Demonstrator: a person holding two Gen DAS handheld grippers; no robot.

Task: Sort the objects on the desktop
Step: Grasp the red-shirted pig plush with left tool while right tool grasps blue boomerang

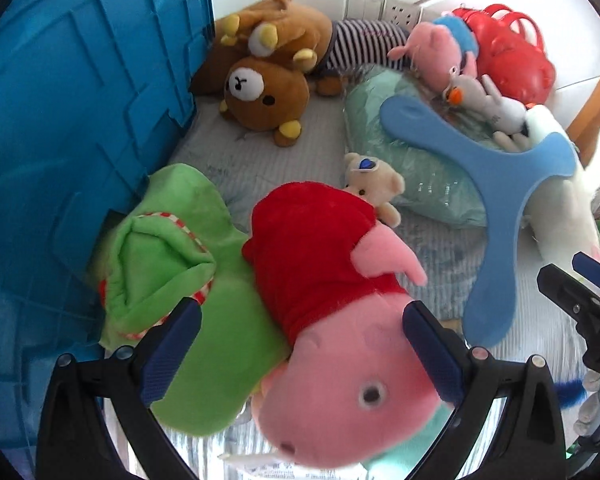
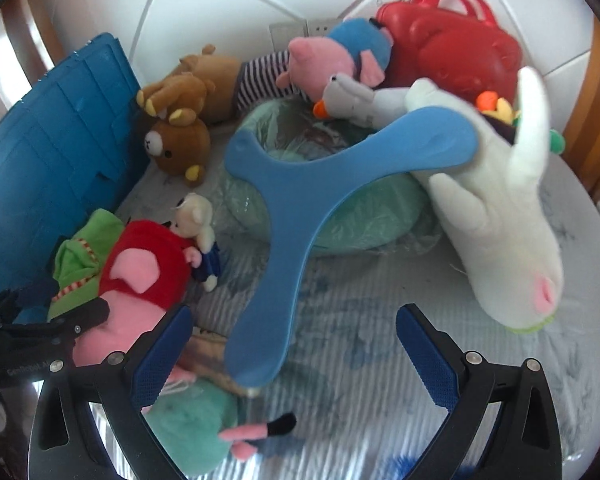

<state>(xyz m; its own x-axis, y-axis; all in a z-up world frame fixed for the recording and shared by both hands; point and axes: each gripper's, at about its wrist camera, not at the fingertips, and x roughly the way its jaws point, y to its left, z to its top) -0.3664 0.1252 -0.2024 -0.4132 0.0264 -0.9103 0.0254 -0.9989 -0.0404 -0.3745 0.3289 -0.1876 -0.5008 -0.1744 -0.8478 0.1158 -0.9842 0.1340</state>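
A pink pig plush in a red dress (image 1: 332, 352) lies head toward me on the striped bedsheet, against a green plush (image 1: 168, 256). My left gripper (image 1: 302, 320) is open, its fingers on either side of the pig's neck and head. A blue three-armed boomerang toy (image 2: 288, 184) rests across a plastic-wrapped mint cushion (image 2: 364, 216) and a white plush animal (image 2: 496, 208). My right gripper (image 2: 296, 320) is open just above the sheet, and the boomerang's lowest arm reaches between its fingers. In the right wrist view the pig plush (image 2: 140, 280) lies at the left with the left gripper (image 2: 40, 332) over it.
A blue plastic crate (image 1: 60, 120) stands at the left. Brown bear plushes (image 1: 264, 92), a second pig plush in blue (image 1: 440, 52), a grey duck plush (image 1: 484, 104) and a red plastic basket (image 1: 512, 52) line the tiled wall. A small cream bear (image 1: 376, 188) and a mint plush (image 2: 192, 432) lie nearby.
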